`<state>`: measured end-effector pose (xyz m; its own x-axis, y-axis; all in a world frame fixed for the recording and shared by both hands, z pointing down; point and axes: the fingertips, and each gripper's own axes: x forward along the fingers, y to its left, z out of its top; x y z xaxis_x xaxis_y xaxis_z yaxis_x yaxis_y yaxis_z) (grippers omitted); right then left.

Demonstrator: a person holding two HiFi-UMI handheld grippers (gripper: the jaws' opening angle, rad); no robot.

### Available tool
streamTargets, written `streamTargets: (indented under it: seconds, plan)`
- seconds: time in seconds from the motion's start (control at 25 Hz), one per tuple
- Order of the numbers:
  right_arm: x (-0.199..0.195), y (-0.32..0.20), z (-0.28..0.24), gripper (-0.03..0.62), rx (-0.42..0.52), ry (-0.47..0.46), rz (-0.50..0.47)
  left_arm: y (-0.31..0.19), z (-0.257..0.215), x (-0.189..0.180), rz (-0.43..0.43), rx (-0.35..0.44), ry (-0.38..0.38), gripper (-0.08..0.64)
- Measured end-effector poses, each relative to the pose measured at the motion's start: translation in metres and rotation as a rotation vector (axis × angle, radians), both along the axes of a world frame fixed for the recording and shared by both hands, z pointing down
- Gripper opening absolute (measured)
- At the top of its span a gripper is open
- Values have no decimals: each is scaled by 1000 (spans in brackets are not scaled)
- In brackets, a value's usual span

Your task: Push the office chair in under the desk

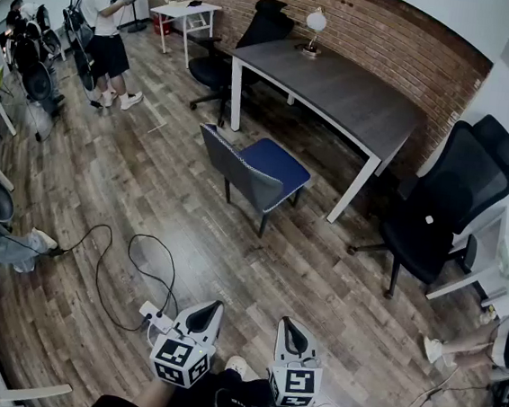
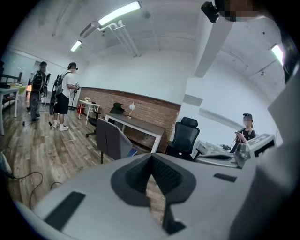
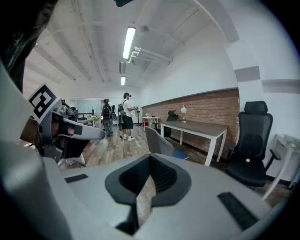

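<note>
near the desk (image 1: 339,89) stands a blue chair (image 1: 272,166).

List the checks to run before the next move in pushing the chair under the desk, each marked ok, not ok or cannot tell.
1. Left gripper shut and empty: ok.
2. Right gripper shut and empty: ok.
3. Which chair is meant, the blue chair or the black chair at right: cannot tell.
4. Grippers touching a chair: not ok; bare floor lies between.
5. Floor toward the blue chair free of the cable: ok; it lies off to the left.
6. Room under the desk: cannot tell; its top hides most of it.
</note>
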<state>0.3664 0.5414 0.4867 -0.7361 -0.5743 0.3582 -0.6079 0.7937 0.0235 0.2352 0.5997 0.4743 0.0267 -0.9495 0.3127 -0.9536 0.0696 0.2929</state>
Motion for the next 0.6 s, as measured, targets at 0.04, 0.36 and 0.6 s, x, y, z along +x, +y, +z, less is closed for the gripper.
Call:
streamTargets:
  seconds: [0.04, 0.36, 0.6]
  plan:
    - [2, -1, -2, 2, 2, -1, 0, 0, -1, 3, -1, 1, -1, 6]
    - [6, -3, -1, 3, -18, -38, -3, 4, 1, 8, -38, 3, -5, 6]
    - [-12, -11, 9, 5, -60, -65, 14, -1, 3, -13, -49, 19, -10, 6]
